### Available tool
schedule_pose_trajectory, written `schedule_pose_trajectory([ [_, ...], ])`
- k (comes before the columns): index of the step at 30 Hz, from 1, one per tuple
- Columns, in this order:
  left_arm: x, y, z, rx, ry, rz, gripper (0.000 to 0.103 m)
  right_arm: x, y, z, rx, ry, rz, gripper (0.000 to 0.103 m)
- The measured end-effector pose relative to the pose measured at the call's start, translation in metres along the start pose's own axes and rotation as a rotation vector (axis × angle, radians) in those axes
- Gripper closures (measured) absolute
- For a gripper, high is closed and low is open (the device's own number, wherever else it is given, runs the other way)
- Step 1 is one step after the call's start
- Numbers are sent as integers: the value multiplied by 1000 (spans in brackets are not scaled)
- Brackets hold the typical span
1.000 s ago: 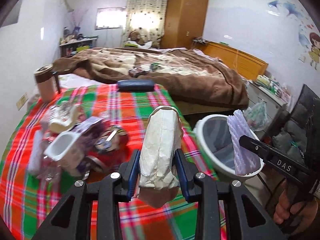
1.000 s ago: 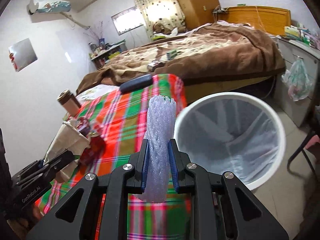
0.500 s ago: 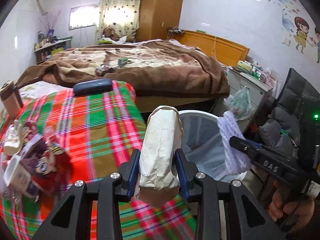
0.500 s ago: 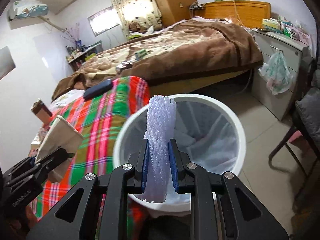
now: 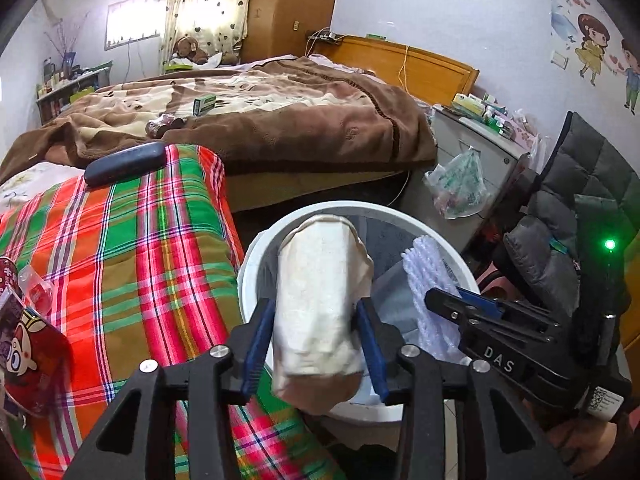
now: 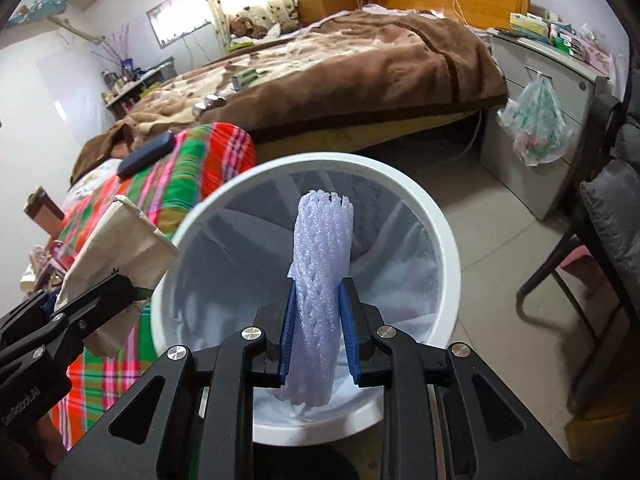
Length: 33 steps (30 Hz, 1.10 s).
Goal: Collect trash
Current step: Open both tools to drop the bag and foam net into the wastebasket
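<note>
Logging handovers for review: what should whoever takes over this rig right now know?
Left gripper: crumpled paper bag between its pads, over the white bin; jaws have just been opening.
Right gripper: foam net between its pads, over the bin's mouth; jaws have just been opening too.
Done: both pieces carried to the bin.
Left: let both drop in, then fetch the red wrapper and other litter beside it on the plaid cloth.

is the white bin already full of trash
No, in the right wrist view the white bin shows only its bare liner inside, with the foam net still above it between the right hand-held gripper's jaws.
</note>
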State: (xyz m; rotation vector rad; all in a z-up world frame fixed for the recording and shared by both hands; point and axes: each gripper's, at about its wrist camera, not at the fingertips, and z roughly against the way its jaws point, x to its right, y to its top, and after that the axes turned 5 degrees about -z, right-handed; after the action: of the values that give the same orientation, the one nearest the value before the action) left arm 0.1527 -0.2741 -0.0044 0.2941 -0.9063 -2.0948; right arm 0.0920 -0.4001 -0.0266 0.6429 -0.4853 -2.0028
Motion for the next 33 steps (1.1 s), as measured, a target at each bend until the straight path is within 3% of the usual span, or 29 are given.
schedule_pose_trajectory([
  [3,-1,-1,-5,-11,1,7,51,1,0,2,4,-11,2,67],
  [4,-3,-1,-5,-9,6,9,41,2,1,2,5,-8,0,61],
  [6,-6,-2,-3,-6,3,19,39,2,1,2,10,-4,-6,53],
  [21,-31,-18,49,67,79,57,39,-22,-7,19,77,12,11,52],
  [33,-72,-45,105,128,177,120,39,-65,-20,31,115,104,79,52],
])
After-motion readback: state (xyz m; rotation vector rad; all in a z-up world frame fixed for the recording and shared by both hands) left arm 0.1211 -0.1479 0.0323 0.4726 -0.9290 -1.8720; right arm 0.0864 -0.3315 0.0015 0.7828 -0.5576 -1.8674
